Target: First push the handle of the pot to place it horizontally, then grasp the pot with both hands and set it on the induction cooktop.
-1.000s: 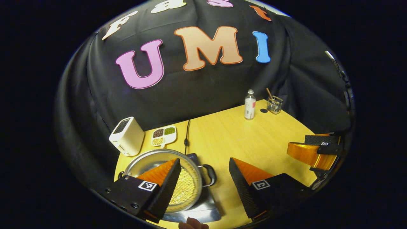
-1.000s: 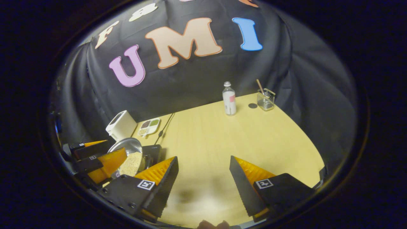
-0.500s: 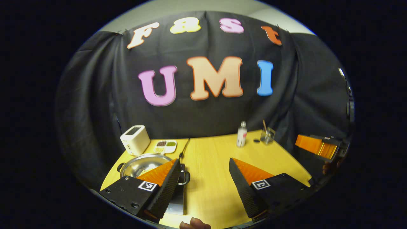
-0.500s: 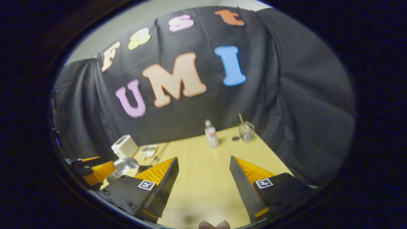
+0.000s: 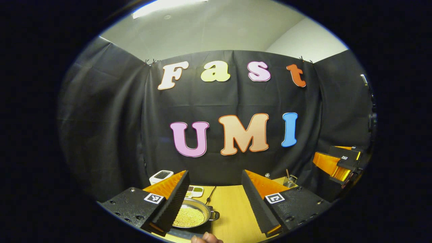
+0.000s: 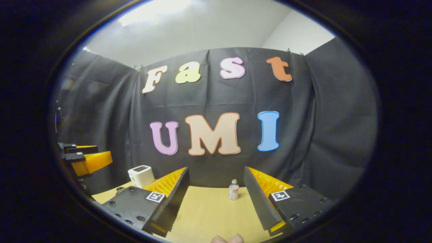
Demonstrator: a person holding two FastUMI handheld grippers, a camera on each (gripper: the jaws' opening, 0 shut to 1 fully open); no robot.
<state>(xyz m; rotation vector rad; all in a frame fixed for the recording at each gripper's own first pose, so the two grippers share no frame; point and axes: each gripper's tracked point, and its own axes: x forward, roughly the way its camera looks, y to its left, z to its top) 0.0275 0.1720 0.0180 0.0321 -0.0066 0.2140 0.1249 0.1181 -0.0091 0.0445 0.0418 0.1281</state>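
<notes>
1. Low in the left gripper view, the pot (image 5: 193,216) of yellow grains sits on the cooktop (image 5: 189,233) on the desk (image 5: 233,216).
2. Behind it, a divided tray (image 5: 195,191) holds assorted grains.
3. Both tools, left (image 5: 213,199) and right (image 6: 216,199), gape, holding nothing.

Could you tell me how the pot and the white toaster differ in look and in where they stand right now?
The pot is round, shallow, shiny metal, open on top with yellow grains inside; the white toaster is a boxy, closed white body with a dark top. The pot sits on the dark cooktop near the camera; the toaster stands farther back by the wall. Neither is touched by a gripper.
</notes>
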